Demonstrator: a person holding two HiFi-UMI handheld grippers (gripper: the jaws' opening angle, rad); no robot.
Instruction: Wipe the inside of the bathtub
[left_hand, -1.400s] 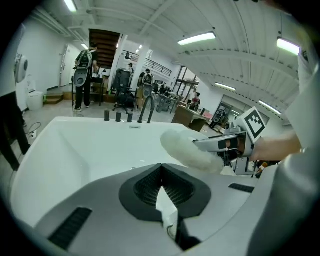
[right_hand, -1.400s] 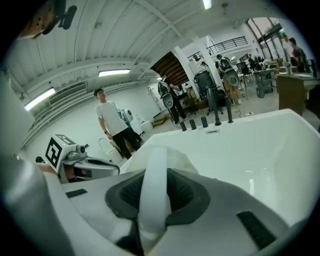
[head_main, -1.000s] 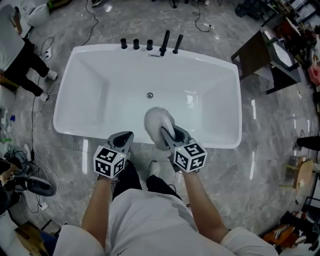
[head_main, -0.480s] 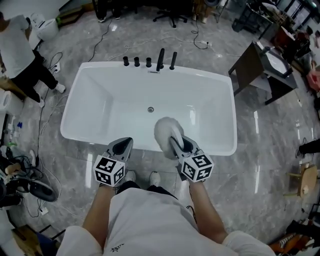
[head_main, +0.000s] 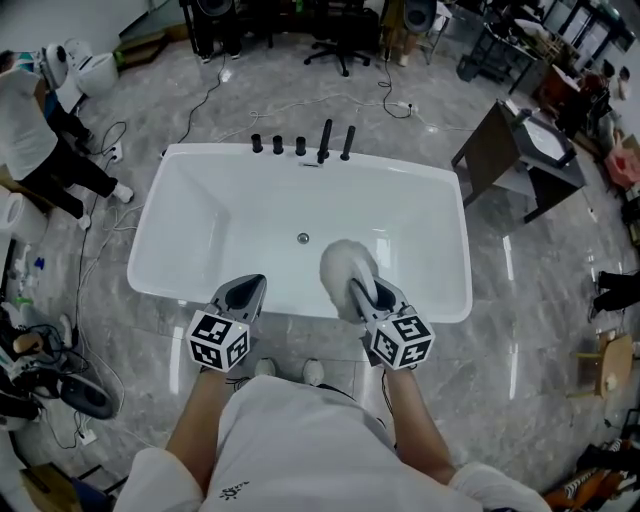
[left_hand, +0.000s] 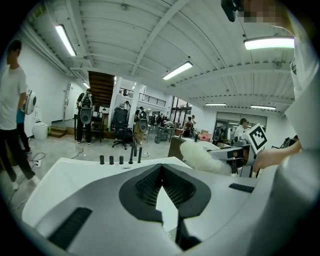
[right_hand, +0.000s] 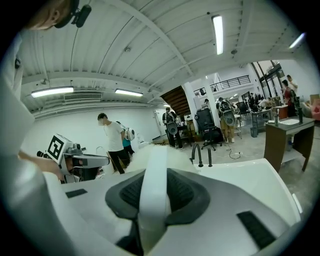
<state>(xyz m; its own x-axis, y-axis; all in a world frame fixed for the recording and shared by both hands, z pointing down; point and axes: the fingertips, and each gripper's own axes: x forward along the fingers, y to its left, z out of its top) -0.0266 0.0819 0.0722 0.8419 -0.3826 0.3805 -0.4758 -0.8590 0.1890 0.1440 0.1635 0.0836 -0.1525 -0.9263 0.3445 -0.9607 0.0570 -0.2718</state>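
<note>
The right gripper (right_hand: 154, 172) is clenching its jaws on the white band of a fluffy duster (right_hand: 137, 156), so the soft head is projecting forward, free to meet the tub. The left gripper (left_hand: 161, 175) is keeping its jaws pressed together on nothing, probably idling as a spare. In the head view the duster (head_main: 345, 262) is hanging over the near side of the bathtub (head_main: 200, 220), right of the drain. The left gripper (head_main: 243, 292) is waiting at the near rim. Both gripper views are looking level across the room, which suggests the duster is not yet touching the tub. Only the head view is showing the basin floor; only the right gripper view is showing the band in the grip. The taps (head_main: 300, 145) are standing on the far rim.
</note>
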